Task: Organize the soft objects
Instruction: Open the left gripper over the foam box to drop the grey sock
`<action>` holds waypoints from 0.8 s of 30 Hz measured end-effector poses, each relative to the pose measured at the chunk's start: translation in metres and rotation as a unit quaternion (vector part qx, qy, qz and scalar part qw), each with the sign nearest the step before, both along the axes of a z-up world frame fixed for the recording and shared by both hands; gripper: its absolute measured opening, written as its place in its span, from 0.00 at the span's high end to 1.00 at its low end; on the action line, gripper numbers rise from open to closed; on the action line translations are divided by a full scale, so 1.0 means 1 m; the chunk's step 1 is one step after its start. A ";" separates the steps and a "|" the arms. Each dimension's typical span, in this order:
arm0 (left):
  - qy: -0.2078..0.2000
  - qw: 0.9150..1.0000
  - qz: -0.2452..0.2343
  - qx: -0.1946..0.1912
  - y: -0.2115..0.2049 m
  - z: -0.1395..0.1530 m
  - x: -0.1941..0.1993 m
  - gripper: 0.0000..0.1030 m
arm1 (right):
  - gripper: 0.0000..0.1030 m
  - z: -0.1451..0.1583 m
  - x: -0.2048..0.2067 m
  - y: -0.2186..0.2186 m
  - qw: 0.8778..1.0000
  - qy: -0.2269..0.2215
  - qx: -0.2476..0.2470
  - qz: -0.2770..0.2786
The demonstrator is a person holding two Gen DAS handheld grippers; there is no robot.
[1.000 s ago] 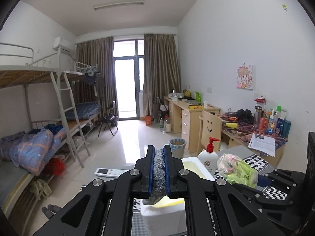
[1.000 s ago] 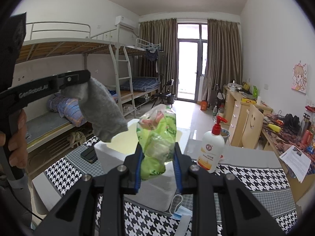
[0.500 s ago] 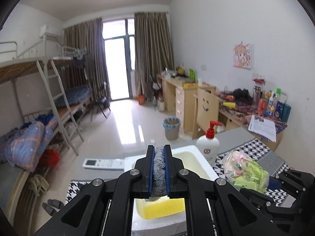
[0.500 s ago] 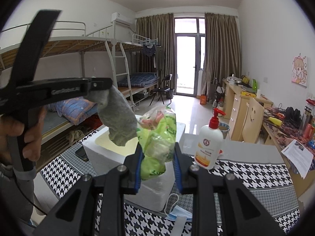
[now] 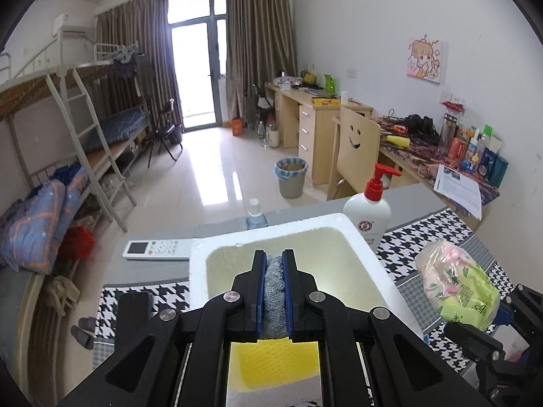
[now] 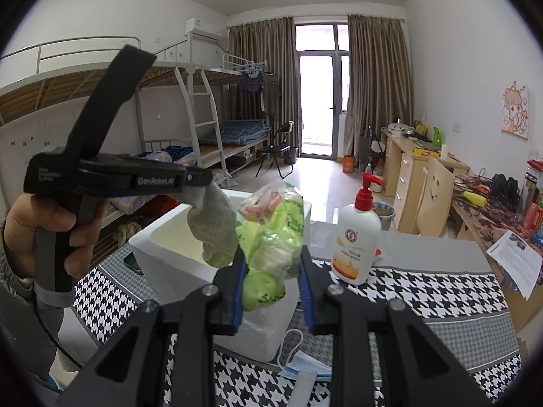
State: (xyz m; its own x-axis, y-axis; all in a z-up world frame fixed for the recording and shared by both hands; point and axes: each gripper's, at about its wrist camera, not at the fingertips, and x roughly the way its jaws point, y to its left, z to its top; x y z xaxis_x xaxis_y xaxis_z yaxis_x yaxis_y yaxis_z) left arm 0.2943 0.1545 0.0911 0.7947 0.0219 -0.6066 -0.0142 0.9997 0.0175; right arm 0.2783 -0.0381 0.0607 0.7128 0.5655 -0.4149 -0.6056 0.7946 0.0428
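My left gripper (image 5: 274,264) is shut on a grey sock (image 5: 273,291) and holds it over the open white foam box (image 5: 210,247). In the right wrist view the sock (image 6: 217,234) hangs from that gripper above the box (image 6: 159,247). A yellow sponge (image 5: 271,363) lies inside the box. My right gripper (image 6: 273,268) is shut on a plastic bag of green and pink soft packs (image 6: 271,237), held just right of the box; the bag shows in the left wrist view (image 5: 454,285) too.
A white pump bottle with a red top (image 6: 359,237) stands behind the box on the houndstooth cloth (image 6: 424,291). A remote (image 5: 156,249), a small bottle (image 5: 255,215), a phone (image 5: 134,307) and a face mask (image 6: 305,366) lie around the box.
My left gripper has tilted down and moved over the box with the sock, so the box interior now fills its view. My right gripper holds the bag about where it was.
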 end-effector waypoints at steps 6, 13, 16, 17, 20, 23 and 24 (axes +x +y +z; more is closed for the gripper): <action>-0.013 1.000 0.017 0.010 0.001 0.001 0.001 0.30 | 0.69 -0.001 0.002 0.000 1.000 0.003 -0.004 -0.010; -0.059 0.997 0.037 0.019 0.007 0.007 -0.018 0.01 | 0.69 0.000 0.001 0.006 1.000 0.001 -0.010 -0.017; -0.064 0.997 0.043 0.028 0.008 0.007 -0.024 0.01 | 0.69 0.000 0.000 0.007 1.000 0.001 -0.011 -0.017; -0.065 0.997 0.042 0.028 0.008 0.007 -0.025 0.01 | 0.69 0.000 0.000 0.008 1.000 0.001 -0.012 -0.018; -0.066 0.997 0.041 0.027 0.009 0.007 -0.029 0.01 | 0.69 0.001 0.000 0.010 1.000 0.001 -0.015 -0.019; -0.068 0.997 0.041 0.023 0.014 0.007 -0.036 0.01 | 0.69 0.002 0.001 0.011 1.000 0.000 -0.016 -0.019; -0.069 0.996 0.044 0.022 0.016 0.007 -0.038 0.01 | 0.69 0.002 0.001 0.012 1.000 -0.001 -0.017 -0.019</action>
